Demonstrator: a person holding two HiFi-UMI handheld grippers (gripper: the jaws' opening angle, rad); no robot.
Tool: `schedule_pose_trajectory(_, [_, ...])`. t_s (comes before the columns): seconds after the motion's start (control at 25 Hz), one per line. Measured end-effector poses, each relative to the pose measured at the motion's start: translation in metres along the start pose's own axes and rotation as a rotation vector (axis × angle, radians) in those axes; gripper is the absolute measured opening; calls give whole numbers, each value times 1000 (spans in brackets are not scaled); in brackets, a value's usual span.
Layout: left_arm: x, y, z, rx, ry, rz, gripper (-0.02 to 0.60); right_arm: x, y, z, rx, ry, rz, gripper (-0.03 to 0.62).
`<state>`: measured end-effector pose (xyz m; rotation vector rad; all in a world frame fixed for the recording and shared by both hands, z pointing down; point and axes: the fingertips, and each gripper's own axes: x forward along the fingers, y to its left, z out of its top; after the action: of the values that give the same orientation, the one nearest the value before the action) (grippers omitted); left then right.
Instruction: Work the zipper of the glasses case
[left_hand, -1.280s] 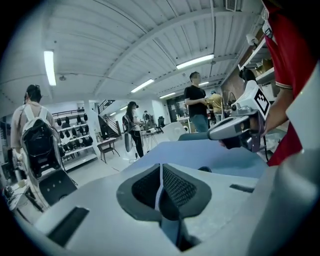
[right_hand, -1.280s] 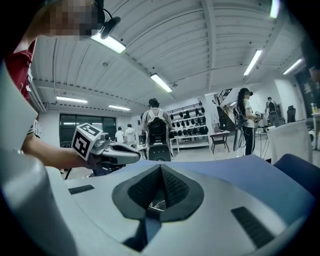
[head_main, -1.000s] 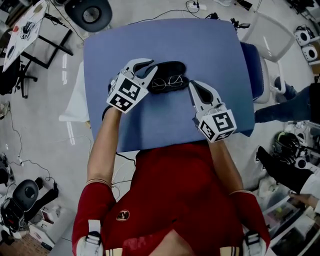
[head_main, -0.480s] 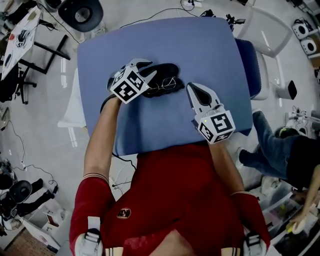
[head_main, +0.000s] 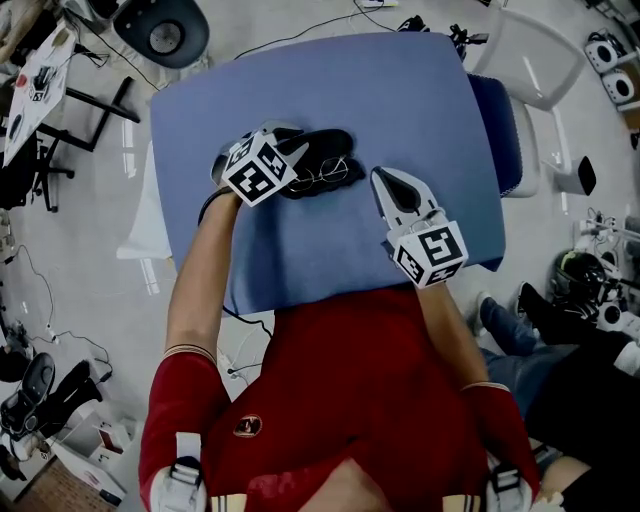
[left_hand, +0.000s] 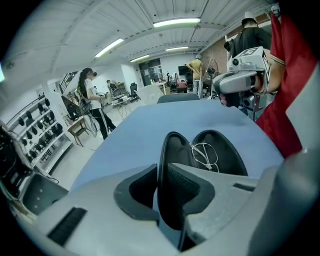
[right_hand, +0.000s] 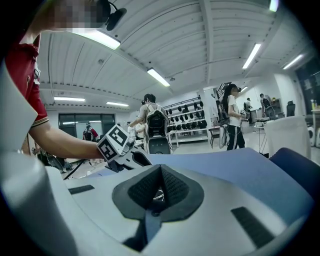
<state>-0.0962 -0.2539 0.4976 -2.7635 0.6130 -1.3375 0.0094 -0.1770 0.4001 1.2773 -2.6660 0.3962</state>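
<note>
A black glasses case (head_main: 328, 146) lies open on the blue table (head_main: 330, 80), with wire-framed glasses (head_main: 330, 172) in its near half. My left gripper (head_main: 291, 141) is at the case's left end. In the left gripper view the rim of the case (left_hand: 220, 150) runs between the pads of the left gripper (left_hand: 161, 186); the jaws are closing and I see no firm pinch. The glasses (left_hand: 205, 155) show just beyond. My right gripper (head_main: 391, 180) rests shut and empty on the table to the right of the case, apart from it, with its pads (right_hand: 159, 187) together.
A white chair (head_main: 530, 60) and a blue seat (head_main: 505, 130) stand by the table's right edge. A black round base (head_main: 165, 30) and cables lie on the floor at the top left. A person's legs (head_main: 560, 340) are at the right.
The left gripper has turned a little at the case's left end, and the case has swung slightly with it. The right gripper has stayed put. The person on the right has moved.
</note>
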Motion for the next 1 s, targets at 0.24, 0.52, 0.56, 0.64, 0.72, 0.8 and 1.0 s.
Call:
schedule_pose_trajectory(0.24, [-11,-8,15,77,-33,50,46,-2,-7,-3,4,0,7,-2])
schedule_pose_trajectory(0.52, [-32,-33,27,184,-53,105,46,-2,-7,-11,6,22,27,-2])
schedule_pose_trajectory(0.56, [-35,-38,29,192,-57,113,46,-3,-9,-12,6,24,28,-2])
schedule_pose_trajectory(0.64, [-40,-47,31,205,-64,127,46,-3,-10,-14,6,30,27,-2])
schedule_pose_trajectory(0.72, [-46,-58,30,217,-70,134,48,-3,-8,-15,6,33,29,-2])
schedule_pose_trajectory(0.8, [-51,-69,29,224,-78,140,48,-2,-6,-15,10,32,39,-2])
schedule_pose_trajectory(1.0, [-57,-88,31,282,-65,188,48,5,-8,-12,22,40,100,3])
